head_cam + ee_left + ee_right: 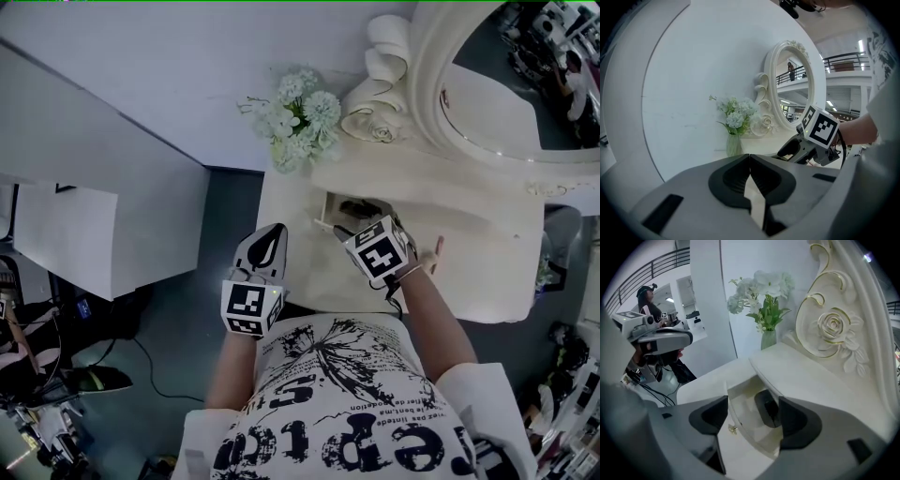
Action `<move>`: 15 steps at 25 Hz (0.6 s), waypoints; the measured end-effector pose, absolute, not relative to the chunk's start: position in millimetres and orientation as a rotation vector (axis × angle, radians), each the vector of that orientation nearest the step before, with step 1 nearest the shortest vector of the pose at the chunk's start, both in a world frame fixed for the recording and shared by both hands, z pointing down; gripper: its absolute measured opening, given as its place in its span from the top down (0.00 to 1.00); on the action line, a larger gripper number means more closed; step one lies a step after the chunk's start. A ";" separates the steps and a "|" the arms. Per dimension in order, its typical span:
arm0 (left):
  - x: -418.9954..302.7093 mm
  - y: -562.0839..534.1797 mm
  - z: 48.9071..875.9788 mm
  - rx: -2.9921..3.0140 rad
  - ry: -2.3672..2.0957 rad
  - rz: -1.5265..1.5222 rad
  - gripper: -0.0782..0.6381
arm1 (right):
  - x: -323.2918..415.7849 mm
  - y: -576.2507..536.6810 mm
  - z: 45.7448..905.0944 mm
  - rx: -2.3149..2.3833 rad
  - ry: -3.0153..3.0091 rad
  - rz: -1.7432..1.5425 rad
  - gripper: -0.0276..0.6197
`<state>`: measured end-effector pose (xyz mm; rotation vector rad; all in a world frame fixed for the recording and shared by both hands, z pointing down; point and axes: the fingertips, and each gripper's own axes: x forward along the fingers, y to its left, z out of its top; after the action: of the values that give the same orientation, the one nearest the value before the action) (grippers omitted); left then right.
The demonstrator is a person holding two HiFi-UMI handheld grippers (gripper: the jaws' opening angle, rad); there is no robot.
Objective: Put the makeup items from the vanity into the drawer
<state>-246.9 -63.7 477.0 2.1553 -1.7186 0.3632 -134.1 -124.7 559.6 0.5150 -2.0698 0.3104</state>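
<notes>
Inside the open drawer (743, 401) lies 1 dark makeup item (767, 408); right gripper (752, 422) gapes wide above it, left gripper (750, 161) closed, empty; flowers (761, 296) behind.

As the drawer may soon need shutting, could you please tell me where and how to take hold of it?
Grip the small gold knob on the drawer front, coming from the person's side. It is the only part jutting from that smooth face, and the open right gripper hangs just above it.
</notes>
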 end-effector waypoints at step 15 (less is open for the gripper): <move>-200.3 -69.9 463.5 2.253 -1.650 0.364 0.86 | -57.9 -127.1 526.9 0.837 -2.098 0.403 0.72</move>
<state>-200.3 -69.9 463.5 2.2526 -1.6505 0.3639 -57.9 -127.1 526.9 0.8368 -2.0976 0.4028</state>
